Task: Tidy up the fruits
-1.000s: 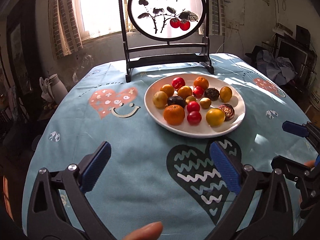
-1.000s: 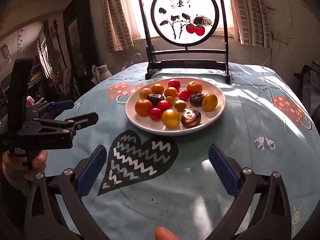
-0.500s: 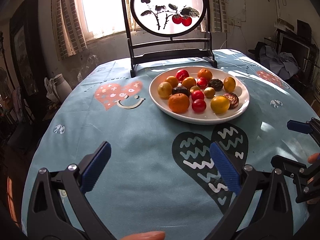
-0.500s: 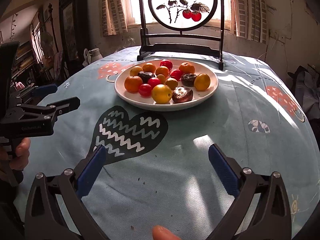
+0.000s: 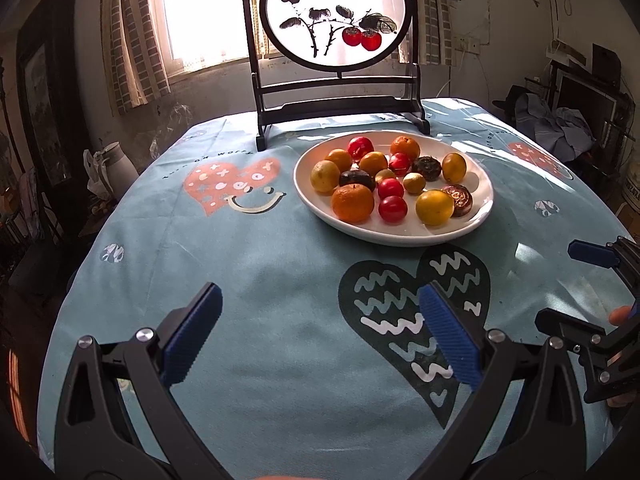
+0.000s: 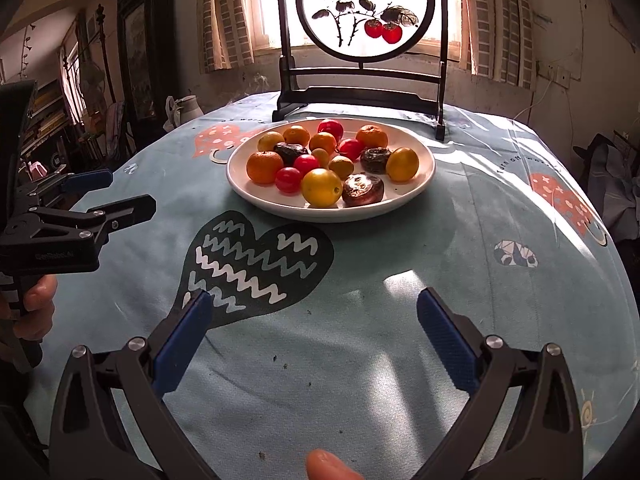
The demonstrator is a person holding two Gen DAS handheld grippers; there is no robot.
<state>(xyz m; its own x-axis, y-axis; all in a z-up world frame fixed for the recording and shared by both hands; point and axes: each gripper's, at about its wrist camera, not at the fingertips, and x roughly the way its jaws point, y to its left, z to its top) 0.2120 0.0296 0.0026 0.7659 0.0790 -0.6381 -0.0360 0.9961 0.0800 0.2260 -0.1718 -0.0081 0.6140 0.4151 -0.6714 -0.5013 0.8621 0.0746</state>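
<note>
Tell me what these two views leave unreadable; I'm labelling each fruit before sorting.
- Dark fruit, left view: mostly hidden behind the big orange; kind unclear.
- Small yellow fruit, right view: partly covered by the red fruit.
- Right gripper, left view: cut off by the frame edge.
- Plate far side: fruits overlap.

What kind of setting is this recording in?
Most likely a lived-in home room: a round table under a patterned blue tablecloth, a plate of fruit, a painted persimmon screen before a curtained window.
</note>
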